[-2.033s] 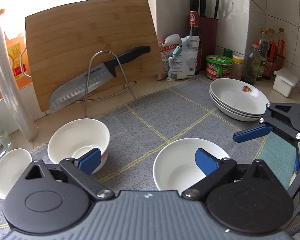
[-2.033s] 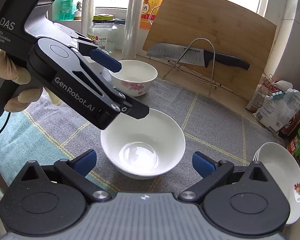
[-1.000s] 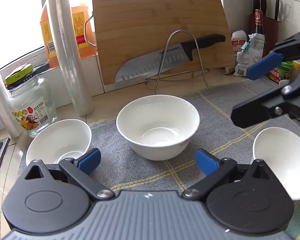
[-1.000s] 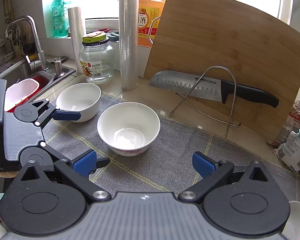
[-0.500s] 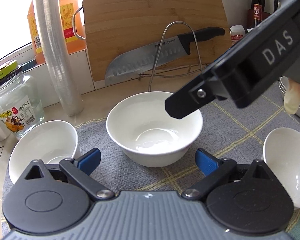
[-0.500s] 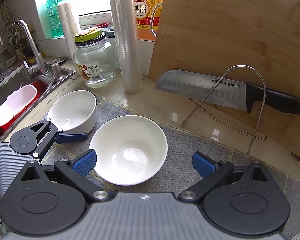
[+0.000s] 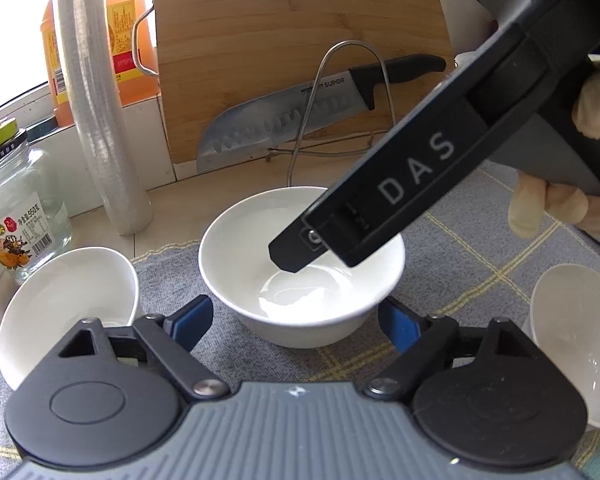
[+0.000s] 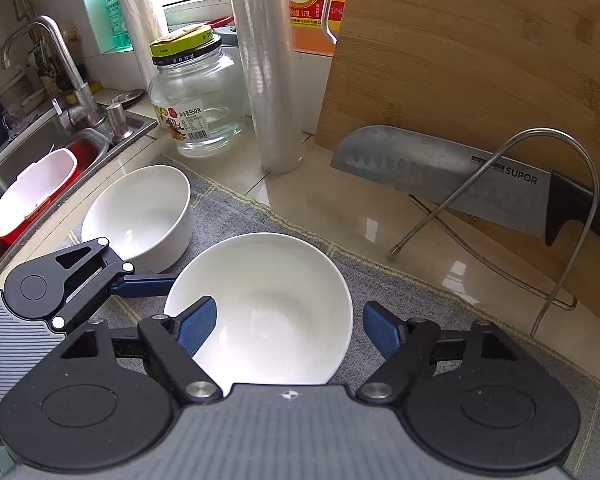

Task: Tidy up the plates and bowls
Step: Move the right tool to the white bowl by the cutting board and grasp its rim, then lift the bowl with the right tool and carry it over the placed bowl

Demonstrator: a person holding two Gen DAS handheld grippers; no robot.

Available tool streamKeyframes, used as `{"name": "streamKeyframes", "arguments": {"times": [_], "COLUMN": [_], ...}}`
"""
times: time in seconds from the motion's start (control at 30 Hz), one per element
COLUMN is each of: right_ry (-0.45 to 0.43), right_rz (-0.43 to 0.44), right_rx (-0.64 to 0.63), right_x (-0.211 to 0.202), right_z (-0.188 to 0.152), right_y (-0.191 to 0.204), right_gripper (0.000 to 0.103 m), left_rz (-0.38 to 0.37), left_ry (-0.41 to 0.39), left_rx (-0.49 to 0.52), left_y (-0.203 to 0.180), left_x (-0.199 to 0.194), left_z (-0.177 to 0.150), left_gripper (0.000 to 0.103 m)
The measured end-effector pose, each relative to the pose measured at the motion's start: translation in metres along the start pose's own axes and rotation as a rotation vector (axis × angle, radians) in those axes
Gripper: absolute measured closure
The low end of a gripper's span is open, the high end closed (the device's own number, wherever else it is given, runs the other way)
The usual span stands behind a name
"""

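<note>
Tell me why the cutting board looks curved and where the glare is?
Both views: the fisheye lens bends straight edges, so the cutting board bulges. Left wrist view: the window washes out white at upper left. Right wrist view: bright reflections sit on the glossy counter.

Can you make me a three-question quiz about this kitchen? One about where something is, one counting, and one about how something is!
1. Where is the knife? A in the sink; B leaning on the cutting board; C inside a bowl.
2. How many white bowls show in the left wrist view? A one; B three; C five.
3. The middle bowl is: A upside down; B full of soup; C upright.
Answers: B, its blade rests against the board; B, left bowl, middle bowl, right bowl; C, its hollow faces up.
</note>
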State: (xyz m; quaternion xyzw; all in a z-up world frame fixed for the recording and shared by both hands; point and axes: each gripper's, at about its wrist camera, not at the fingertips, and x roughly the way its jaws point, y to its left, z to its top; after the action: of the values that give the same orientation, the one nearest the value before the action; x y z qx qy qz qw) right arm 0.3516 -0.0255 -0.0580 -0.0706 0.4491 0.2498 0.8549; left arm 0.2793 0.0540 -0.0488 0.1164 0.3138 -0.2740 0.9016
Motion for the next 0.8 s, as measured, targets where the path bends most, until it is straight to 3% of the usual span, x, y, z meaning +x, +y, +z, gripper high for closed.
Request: {"name": "streamKeyframes", "arguments": {"times": [0.2,0.8], "right_ry": [0.016,0.035], "right_rz": [0.023,0.027], "right_rx": [0.004,-0.008], "right_x": [0.0074,0.0043], "right_z": [0.0019,0.0026], "right_y": [-0.0030,0.0037], "right_gripper": [0.027,0.027], "left_rz": [-0.015,-0.024], "left_ry": [-0.001,0.023], "left_rx": [-0.002,0.025], "left_y": [0.0003,-0.0012], "left_x": [-0.0004,-0.0049], "left_z": [-0.0005,0.0034], "left_gripper": [0.015,0.016]}}
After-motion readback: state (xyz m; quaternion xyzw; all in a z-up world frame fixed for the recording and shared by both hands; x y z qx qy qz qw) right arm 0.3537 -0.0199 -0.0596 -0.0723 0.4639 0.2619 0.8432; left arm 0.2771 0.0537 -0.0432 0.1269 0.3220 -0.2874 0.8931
